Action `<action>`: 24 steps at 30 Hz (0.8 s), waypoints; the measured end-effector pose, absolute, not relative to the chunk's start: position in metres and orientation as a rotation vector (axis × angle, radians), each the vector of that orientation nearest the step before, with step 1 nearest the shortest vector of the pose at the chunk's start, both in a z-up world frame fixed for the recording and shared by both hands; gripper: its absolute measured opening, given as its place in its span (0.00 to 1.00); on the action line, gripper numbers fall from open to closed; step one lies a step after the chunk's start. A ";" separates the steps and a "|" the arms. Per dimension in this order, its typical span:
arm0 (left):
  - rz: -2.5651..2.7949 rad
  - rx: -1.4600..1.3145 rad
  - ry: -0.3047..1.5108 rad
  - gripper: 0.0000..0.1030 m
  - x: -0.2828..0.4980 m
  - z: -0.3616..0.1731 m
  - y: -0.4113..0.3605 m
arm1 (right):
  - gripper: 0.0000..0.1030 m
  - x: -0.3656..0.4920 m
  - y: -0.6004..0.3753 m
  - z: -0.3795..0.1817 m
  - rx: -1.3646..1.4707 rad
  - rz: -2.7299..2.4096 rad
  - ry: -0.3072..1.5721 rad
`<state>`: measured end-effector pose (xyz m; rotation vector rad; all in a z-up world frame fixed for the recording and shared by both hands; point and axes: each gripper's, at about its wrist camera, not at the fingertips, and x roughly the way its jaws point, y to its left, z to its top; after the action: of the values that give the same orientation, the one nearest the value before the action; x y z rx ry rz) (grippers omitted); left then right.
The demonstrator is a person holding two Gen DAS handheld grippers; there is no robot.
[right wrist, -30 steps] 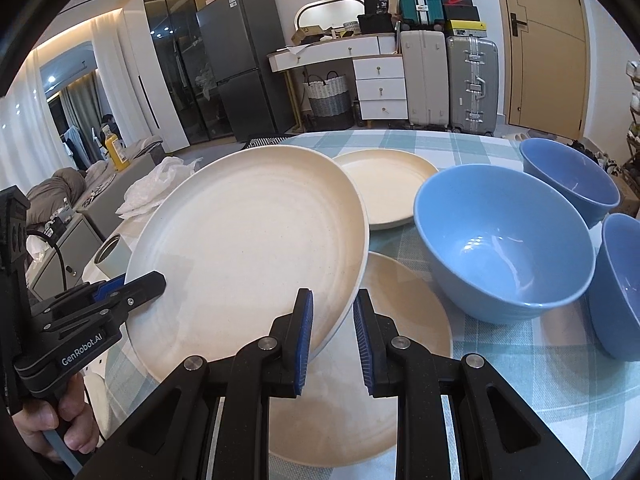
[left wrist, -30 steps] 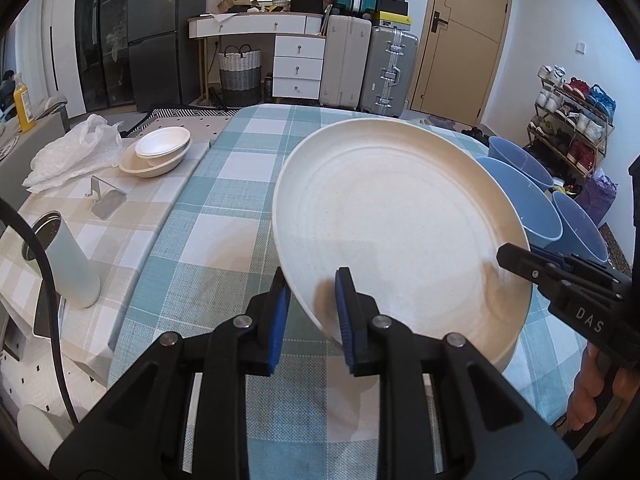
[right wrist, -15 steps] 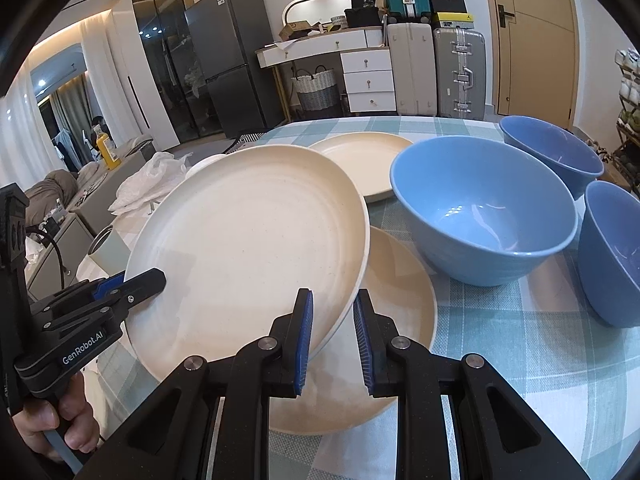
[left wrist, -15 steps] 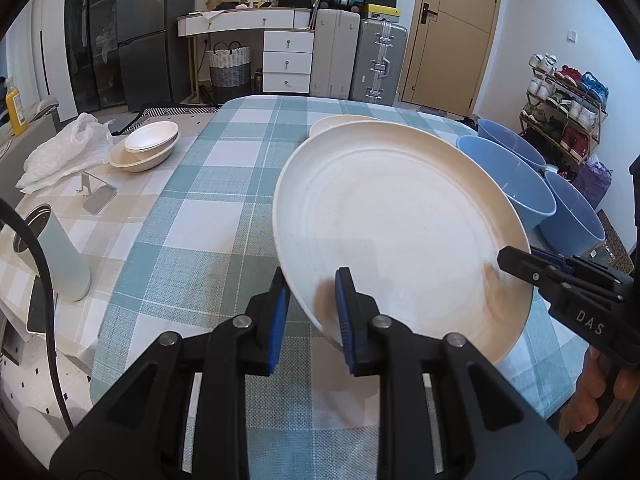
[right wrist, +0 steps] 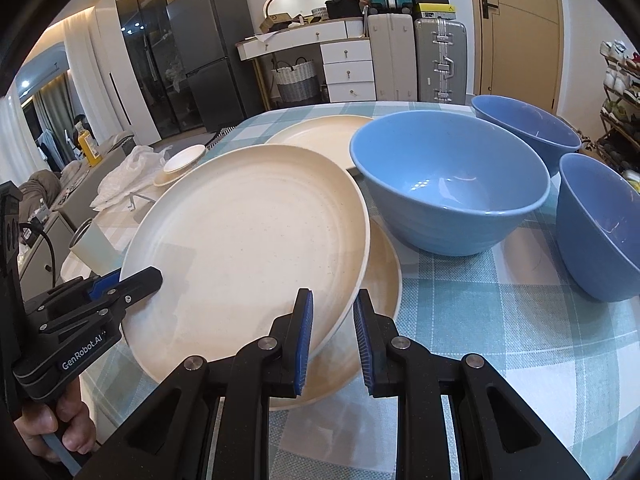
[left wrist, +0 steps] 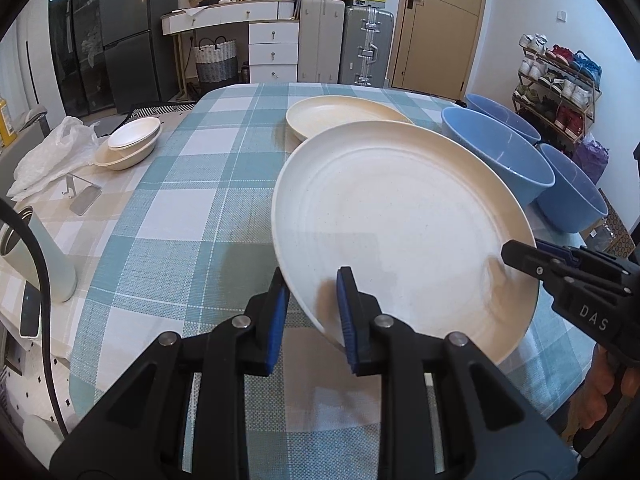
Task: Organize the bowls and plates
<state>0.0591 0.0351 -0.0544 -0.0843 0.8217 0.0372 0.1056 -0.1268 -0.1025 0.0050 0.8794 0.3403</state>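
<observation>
- Our left gripper (left wrist: 310, 308) and right gripper (right wrist: 332, 332) each pinch the rim of the cream plate (right wrist: 248, 240), held tilted above the lower plate (right wrist: 380, 292).
- The right's outer pad looks maybe slightly off the rim, so hard to say.
- We'd level it, centre it over that plate, then lower gently clear of the blue bowl (right wrist: 448, 184).

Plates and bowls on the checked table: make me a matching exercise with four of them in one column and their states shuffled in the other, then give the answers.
Things
1. large cream round plate
2. second cream plate
3. nearest blue bowl
4. small white bowl

States
A. sitting inside a shallow beige dish, off to the left
B. lifted and tilted, rim gripped by the left gripper and the right gripper
C. lying on the checked cloth, partly hidden under another plate
D. upright and empty on the checked cloth

Pairs: 1-B, 2-C, 3-D, 4-A
</observation>
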 end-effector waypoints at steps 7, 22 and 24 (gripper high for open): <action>0.039 -0.072 0.838 0.20 0.066 -0.066 0.033 | 0.21 0.109 -0.127 -0.110 -0.009 0.318 0.899; 0.036 -0.029 0.862 0.23 0.077 -0.084 0.023 | 0.21 0.110 -0.126 -0.119 -0.027 0.281 0.916; 0.035 -0.022 0.865 0.23 0.077 -0.086 0.022 | 0.21 0.110 -0.126 -0.120 -0.026 0.276 0.919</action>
<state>0.0766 0.0215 -0.0857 -0.0221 0.8650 0.0355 0.1097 -0.1261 -0.1196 -0.0256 0.9188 0.2760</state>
